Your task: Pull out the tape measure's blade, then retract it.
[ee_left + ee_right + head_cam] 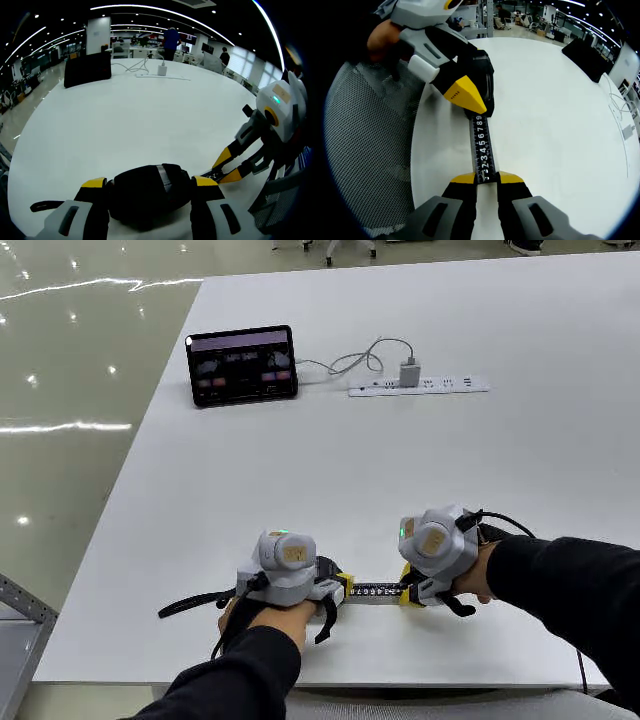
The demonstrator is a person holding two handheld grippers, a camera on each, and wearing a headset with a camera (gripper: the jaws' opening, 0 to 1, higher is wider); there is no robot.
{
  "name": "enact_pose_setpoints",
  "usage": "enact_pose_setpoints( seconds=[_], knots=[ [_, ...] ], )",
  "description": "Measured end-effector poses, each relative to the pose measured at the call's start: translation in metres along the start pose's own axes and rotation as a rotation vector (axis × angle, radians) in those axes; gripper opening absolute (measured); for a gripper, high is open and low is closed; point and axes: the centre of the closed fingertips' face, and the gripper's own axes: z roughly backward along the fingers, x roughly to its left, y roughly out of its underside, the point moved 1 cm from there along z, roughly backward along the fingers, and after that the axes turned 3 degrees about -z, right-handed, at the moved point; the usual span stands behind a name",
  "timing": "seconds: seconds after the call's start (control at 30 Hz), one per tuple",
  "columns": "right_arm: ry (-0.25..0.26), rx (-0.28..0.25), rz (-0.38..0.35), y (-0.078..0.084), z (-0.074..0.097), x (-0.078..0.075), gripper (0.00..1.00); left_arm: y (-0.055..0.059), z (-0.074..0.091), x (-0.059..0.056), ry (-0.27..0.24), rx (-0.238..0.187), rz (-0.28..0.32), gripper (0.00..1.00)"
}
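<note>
Extension is looking barely begun: the tape measure's blade [481, 142] is showing only its first few numerals between the case [481, 75] and the right gripper [486, 178]. The right gripper is pinching the blade near its tip between narrow jaws, with the yellow tips meeting on either side of the strip. The left gripper [150, 183] is clamping the black case across its body, jaws spread to the case's width. Case and blade are sitting close to the near edge of the counter [400, 460], roughly midway along it, in front of the person. A tablet [241, 364] and a power strip [418, 386] are lying well apart from the work, toward the far edge.

To do this step well, the person is probably needing to draw the right gripper straight away from the case, along the line of the blade, so the strip is not kinking or twisting at the case mouth. The left gripper is best holding the case low and steady at the counter while the pull is running. The pinch on the thin blade is looking small, so a slip is seeming the likeliest risk. A slow, even pull is suiting it, and the retraction is calling for a guided return rather than a free snap.
</note>
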Motion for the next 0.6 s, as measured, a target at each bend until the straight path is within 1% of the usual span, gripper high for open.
enact_pose_setpoints(
  seconds=[0.43,0.6],
  knots=[
    [-0.002,-0.014,-0.001,-0.0057,-0.0033,0.0013,0.11,-0.0001,0.0004,-0.0001,-0.004,0.002,0.002,0.62],
    [-0.007,-0.017,0.02,-0.009,-0.0042,0.0015,0.11,-0.0004,0.001,-0.0001,-0.005,0.002,0.003,0.62]
  ],
)
